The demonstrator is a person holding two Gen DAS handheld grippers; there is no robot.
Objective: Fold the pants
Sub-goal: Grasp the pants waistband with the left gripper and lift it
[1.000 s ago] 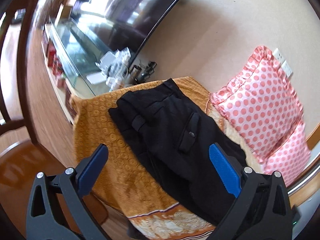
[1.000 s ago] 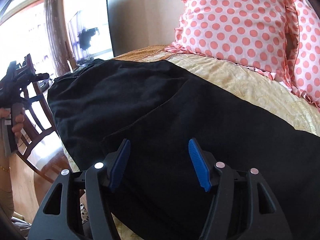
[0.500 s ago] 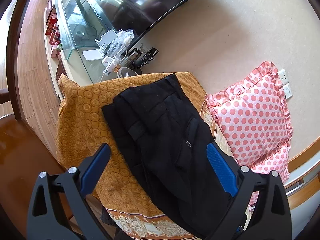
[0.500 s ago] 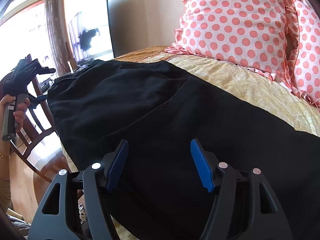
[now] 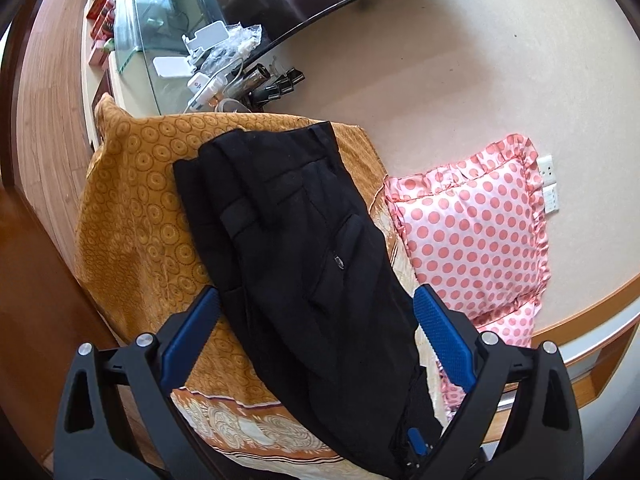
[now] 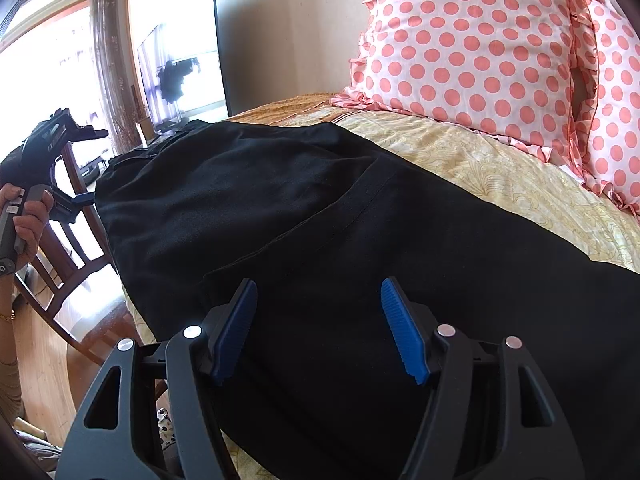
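Black pants (image 5: 296,248) lie lengthwise on an orange-and-cream bedspread (image 5: 136,216), waistband at the far end, a back pocket facing up. My left gripper (image 5: 316,320) is open and empty, held high above the pants. My right gripper (image 6: 318,308) is open and empty, low over the pants (image 6: 320,216) at the leg part. The left gripper (image 6: 60,136) also shows in the right wrist view, held up at the far left. The right gripper's blue pad (image 5: 416,442) shows at the bottom of the left wrist view.
Pink polka-dot pillows (image 5: 472,232) (image 6: 480,52) lean on the wall beside the pants. A glass TV stand (image 5: 168,24) with clutter and a TV (image 6: 184,76) stand beyond the bed's end. A wooden chair (image 6: 72,248) stands at the bed's near side.
My left gripper has risen and tilted down, so more of the bed and pants shows from above. My right gripper has stayed almost still over the pants.
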